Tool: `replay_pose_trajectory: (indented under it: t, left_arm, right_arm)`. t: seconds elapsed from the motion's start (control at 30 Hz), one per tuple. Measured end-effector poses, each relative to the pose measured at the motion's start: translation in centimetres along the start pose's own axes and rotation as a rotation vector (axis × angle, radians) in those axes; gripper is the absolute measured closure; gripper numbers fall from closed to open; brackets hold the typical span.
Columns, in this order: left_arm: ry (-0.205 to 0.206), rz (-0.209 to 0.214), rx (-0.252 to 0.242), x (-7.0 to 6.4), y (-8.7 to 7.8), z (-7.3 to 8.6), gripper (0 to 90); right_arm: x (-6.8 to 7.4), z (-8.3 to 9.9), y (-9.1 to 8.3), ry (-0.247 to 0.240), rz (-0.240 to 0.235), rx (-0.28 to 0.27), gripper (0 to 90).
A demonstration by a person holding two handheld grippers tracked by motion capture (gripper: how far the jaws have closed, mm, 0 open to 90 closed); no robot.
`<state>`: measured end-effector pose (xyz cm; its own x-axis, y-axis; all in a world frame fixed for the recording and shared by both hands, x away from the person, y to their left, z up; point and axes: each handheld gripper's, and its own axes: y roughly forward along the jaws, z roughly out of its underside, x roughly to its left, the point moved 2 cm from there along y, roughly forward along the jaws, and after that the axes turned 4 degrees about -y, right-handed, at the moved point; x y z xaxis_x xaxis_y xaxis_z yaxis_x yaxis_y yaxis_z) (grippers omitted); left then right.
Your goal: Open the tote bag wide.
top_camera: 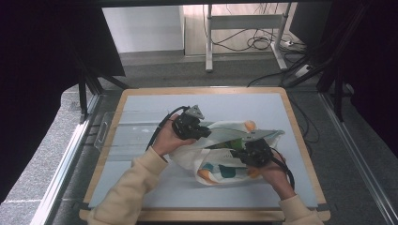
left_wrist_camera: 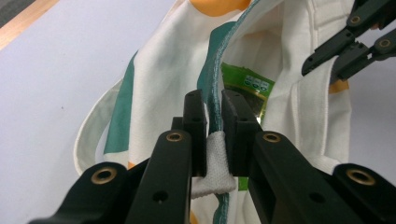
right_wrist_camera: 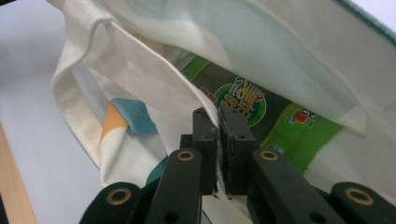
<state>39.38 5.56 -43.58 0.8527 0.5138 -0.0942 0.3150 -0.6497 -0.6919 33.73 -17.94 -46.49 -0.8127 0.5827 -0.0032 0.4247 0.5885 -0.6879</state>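
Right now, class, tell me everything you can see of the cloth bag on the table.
The cloth bag is cream fabric with orange, teal and blue patches, a teal-stitched rim and cream handles. It lies on the table, its mouth held open: the left gripper pinches one rim, the right gripper pinches the opposite edge. Inside lies a green packet.

left tool (left_wrist_camera: 213, 123) | clamped on tote bag (left_wrist_camera: 159, 93) rim | green packet (left_wrist_camera: 245, 91) inside

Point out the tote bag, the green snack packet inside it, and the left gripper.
tote bag (top_camera: 220, 172), high view, on its printed front panel.
green snack packet (right_wrist_camera: 243, 100), right gripper view, on its round logo.
left gripper (left_wrist_camera: 214, 100), left gripper view, between its fingertips.
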Motion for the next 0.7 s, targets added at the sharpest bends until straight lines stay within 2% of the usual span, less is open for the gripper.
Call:
replay_pose_trajectory:
  t: [0.3,0.7]
  left_arm:
    - [-0.010,-0.006,0.009,1.0,0.1,0.2,82.0]
    - [-0.020,-0.061,0.028,0.9,-0.1,-0.2,82.1]
  right_arm:
    - [0.1,0.1,0.1,0.007,-0.005,-0.001,85.8]
    - [0.7,0.7,-0.7,0.000,-0.019,-0.003,85.7]
